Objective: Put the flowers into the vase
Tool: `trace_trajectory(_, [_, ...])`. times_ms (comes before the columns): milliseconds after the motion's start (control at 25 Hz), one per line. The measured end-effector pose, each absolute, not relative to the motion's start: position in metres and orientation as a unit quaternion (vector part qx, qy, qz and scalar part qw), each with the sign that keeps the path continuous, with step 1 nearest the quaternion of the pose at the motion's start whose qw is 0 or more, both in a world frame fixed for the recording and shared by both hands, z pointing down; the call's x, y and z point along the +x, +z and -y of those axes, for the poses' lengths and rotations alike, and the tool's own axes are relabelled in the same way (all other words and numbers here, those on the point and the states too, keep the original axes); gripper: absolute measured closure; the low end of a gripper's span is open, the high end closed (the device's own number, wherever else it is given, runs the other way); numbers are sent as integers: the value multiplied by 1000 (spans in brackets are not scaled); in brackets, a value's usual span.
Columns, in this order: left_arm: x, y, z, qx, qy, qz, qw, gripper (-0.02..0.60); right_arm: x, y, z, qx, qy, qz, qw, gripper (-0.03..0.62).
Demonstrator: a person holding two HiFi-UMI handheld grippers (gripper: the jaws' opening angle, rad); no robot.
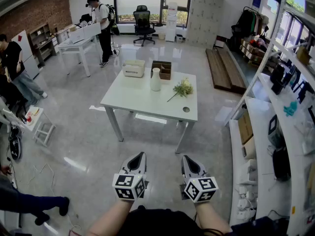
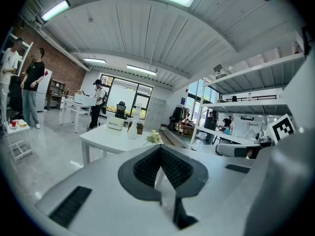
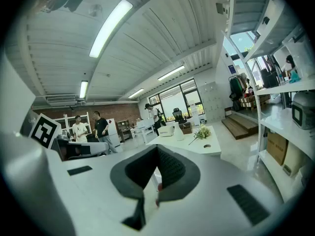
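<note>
Open floor (image 1: 147, 144) runs unobstructed up to the white tabletop (image 1: 142, 102), whose near half is bare. On its far half the vase (image 1: 155, 79), flowers (image 1: 183, 88), a white box (image 1: 134, 69) and a brown box (image 1: 162, 70) stand close together. Shelving (image 1: 288, 132) closes off the right side.

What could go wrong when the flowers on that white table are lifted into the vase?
The vase is tall with a narrow neck and stands free on the table; a nudge might topple it. The flowers lie flat with a thin stem, so a grip could miss or crush it.
</note>
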State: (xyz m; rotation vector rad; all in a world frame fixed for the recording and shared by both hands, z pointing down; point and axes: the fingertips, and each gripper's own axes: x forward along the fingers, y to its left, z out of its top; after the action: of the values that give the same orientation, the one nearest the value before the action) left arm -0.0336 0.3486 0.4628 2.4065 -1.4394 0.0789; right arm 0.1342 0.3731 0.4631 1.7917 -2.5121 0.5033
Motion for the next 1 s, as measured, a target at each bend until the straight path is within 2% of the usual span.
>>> trace_trajectory(1000, [-55, 477, -340, 848, 31, 495, 185, 579, 107, 474, -363, 564, 174, 807, 16, 591])
